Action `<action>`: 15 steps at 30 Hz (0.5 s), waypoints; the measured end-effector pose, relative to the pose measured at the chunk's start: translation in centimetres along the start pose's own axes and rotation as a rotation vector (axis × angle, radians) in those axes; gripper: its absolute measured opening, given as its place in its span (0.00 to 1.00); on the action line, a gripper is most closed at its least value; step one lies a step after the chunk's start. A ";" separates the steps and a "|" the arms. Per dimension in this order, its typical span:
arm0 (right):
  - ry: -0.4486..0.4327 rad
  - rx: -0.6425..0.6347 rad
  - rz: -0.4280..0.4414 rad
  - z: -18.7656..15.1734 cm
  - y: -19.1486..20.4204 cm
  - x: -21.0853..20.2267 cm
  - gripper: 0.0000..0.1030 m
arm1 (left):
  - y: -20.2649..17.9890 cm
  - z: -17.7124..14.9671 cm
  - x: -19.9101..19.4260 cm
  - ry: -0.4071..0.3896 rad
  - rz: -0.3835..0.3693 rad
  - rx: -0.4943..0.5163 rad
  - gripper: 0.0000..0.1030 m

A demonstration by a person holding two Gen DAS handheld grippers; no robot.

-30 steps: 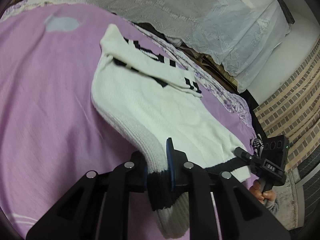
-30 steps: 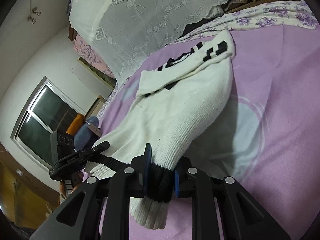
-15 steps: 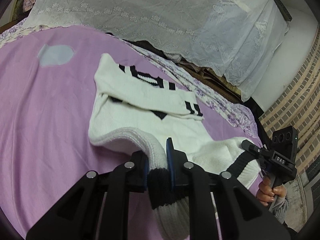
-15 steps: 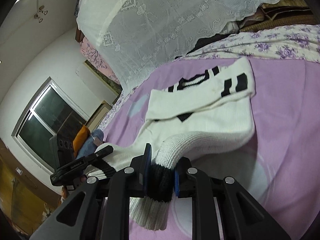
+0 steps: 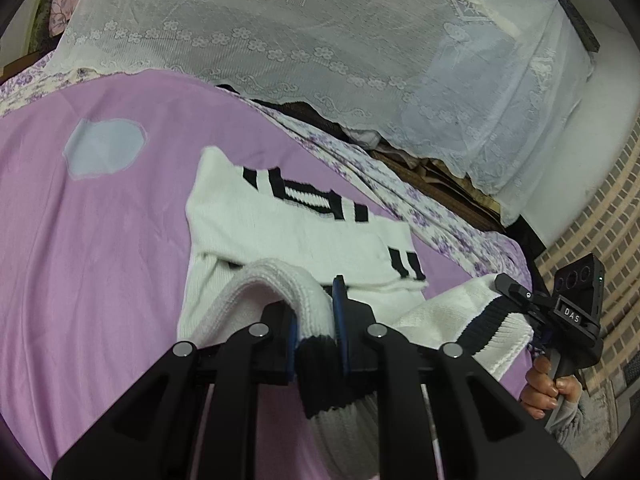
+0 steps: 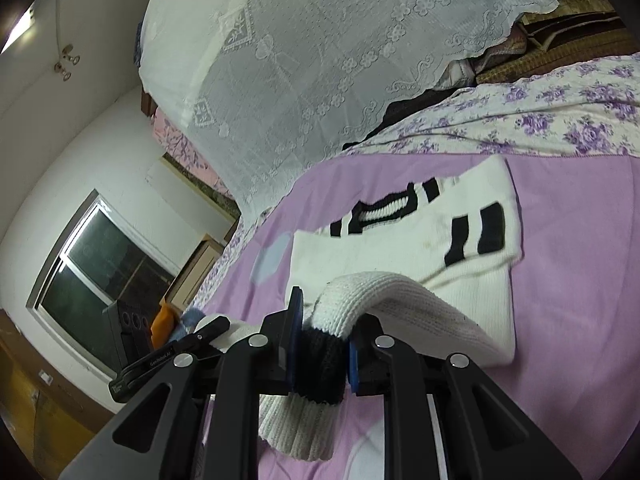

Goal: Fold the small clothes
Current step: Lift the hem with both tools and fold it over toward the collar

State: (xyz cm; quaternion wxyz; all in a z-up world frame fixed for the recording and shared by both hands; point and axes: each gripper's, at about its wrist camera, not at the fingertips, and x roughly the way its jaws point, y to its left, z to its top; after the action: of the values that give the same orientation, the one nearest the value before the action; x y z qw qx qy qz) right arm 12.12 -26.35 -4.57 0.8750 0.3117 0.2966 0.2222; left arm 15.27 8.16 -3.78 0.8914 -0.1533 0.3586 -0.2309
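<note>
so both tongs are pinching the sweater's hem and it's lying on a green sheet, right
Not quite: the sheet is purple, not green, as the left wrist view shows. The rest holds: the left tongs and the right tongs each pinch the black-banded hem of the sweater.

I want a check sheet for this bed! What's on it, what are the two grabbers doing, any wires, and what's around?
Surface: purple sheet, with a pale patch.
Job's things: white sweater with black stripes, sleeves folded across its top; its hem is lifted off the sheet.
Clutter: nothing seen.
Grippers: left gripper and right gripper each clamp the hem's black band.
Cables: nothing seen.
Surroundings: lace cover, floral sheet, window, brick wall.
</note>
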 end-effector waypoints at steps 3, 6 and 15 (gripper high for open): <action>-0.004 0.017 -0.003 1.3 -0.7 1.1 0.18 | 0.1 1.4 1.0 -0.009 0.020 -0.001 0.14; -0.005 0.036 -0.004 2.3 -1.4 2.3 0.18 | 0.6 2.9 2.0 -0.018 0.031 -0.019 0.14; -0.008 0.075 -0.008 5.7 -3.7 6.0 0.18 | 1.5 6.3 5.4 -0.022 0.079 -0.017 0.14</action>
State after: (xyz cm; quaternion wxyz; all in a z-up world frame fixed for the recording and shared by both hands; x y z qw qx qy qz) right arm 20.94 -27.83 -5.77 0.8648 0.3437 0.3026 0.2061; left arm 23.60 7.28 -3.10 0.9024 -0.1492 0.3565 -0.1907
